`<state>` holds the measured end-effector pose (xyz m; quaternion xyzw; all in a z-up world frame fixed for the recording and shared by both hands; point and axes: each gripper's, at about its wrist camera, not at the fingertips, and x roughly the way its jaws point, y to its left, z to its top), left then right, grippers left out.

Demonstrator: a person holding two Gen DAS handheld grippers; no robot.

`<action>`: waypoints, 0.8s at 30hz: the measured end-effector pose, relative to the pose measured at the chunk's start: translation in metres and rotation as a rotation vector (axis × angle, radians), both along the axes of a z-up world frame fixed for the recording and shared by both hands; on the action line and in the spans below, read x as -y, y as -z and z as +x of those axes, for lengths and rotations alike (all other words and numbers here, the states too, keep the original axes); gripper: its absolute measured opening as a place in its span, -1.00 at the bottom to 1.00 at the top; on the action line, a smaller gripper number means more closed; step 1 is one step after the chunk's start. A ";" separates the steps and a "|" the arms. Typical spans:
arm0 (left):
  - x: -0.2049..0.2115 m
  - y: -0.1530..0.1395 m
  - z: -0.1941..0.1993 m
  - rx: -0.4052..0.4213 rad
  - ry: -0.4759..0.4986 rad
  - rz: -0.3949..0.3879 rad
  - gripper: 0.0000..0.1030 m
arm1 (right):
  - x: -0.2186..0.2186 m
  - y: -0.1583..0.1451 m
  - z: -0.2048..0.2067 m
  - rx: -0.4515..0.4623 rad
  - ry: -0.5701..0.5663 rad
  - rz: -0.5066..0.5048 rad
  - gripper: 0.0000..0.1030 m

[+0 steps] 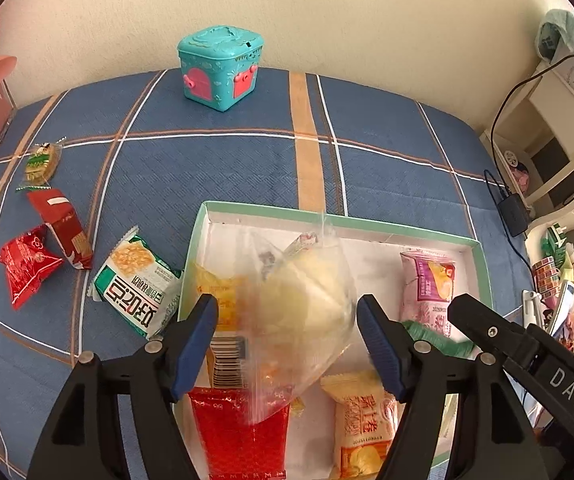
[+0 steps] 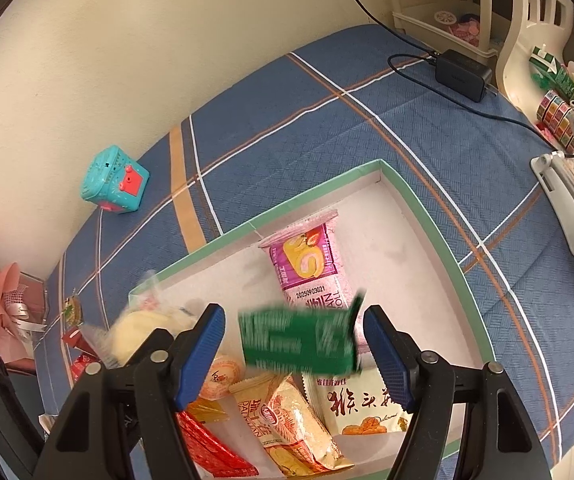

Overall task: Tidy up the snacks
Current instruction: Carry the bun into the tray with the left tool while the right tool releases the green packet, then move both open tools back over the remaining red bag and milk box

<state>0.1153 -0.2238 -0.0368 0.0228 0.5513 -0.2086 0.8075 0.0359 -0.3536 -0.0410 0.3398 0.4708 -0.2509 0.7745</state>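
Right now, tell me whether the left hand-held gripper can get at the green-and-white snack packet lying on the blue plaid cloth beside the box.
Probably yes. The green-and-white snack packet lies uncovered, with nothing on it. The left hand-held gripper has only a blurred clear bag between its open jaws.

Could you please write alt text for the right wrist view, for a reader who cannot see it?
A blurred green packet sits between the open pads of the right gripper, above a green-rimmed box that holds a pink roll-cake packet and other snacks. The box rests on a blue checked cloth, with a teal toy box by the wall.
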 end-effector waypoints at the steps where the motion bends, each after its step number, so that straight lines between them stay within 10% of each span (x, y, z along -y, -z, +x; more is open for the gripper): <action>1: -0.001 0.000 -0.001 -0.003 0.001 -0.001 0.41 | 0.000 -0.001 0.000 0.000 -0.002 -0.002 0.45; 24: -0.039 -0.023 -0.001 0.013 -0.105 0.039 0.57 | -0.016 -0.018 -0.004 -0.021 -0.039 -0.052 0.45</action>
